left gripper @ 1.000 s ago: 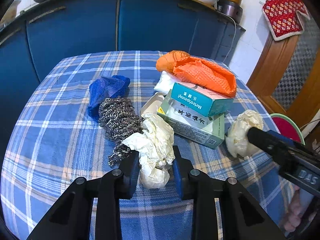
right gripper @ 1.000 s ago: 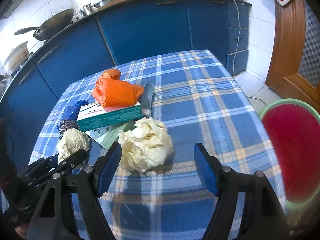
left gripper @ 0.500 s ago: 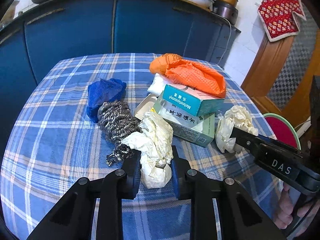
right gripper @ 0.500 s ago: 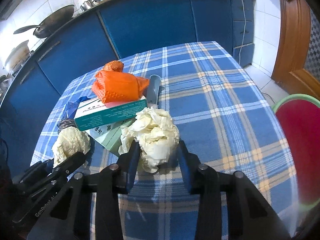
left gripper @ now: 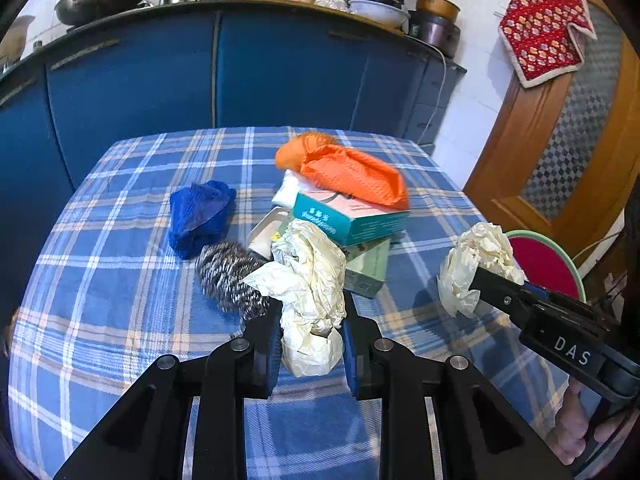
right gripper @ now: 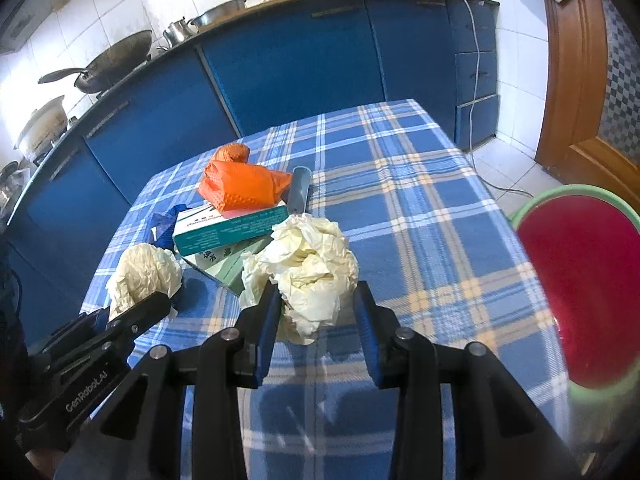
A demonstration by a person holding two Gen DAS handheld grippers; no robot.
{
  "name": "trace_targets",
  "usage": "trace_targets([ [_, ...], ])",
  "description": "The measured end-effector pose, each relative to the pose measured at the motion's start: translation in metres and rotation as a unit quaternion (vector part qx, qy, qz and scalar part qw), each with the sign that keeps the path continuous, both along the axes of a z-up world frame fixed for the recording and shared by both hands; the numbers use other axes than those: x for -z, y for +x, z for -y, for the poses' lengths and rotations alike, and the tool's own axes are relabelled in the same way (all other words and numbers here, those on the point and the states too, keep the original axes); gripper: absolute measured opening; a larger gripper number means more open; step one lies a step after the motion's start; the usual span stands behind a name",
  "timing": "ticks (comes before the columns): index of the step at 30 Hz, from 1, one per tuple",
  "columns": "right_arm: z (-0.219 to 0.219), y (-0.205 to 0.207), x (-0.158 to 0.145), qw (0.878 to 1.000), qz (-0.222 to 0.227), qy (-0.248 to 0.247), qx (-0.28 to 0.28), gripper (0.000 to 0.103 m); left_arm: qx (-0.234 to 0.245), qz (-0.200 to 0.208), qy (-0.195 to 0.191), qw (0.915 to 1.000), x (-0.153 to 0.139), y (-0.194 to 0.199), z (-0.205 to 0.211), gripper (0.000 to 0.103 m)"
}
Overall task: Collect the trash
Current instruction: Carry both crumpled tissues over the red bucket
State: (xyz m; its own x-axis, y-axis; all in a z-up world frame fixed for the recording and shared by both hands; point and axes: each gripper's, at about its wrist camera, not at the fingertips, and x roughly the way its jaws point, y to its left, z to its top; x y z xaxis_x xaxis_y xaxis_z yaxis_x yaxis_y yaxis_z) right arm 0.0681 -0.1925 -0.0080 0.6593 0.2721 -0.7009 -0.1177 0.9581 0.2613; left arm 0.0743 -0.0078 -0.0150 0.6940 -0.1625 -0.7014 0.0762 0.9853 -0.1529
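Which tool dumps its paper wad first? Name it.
Right. The right tool, shut on its wad, sits beside the red bin; the left tool with its wad is farther off.

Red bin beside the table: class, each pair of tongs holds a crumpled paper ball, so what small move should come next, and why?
Probably carry the right tongs with their paper ball sideways over the red bin. It stands open just past the table edge on that side, and the ball already looks gripped.
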Motion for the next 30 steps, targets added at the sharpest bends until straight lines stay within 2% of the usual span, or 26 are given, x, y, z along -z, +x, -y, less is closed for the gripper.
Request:
trace_targets([
  [11,0.027,-0.030,-0.018,0.999,0.025,0.004,0.024,0.040,0.023,0.012,0.001,0.9997,-0.015,-0.009,0.021,0.025],
  [30,0.089,-0.066,-0.043,0.994,0.062,0.003,0.088,0.040,0.082,0.027,0.001,0.9962,-0.035,-0.003,0.083,0.025],
])
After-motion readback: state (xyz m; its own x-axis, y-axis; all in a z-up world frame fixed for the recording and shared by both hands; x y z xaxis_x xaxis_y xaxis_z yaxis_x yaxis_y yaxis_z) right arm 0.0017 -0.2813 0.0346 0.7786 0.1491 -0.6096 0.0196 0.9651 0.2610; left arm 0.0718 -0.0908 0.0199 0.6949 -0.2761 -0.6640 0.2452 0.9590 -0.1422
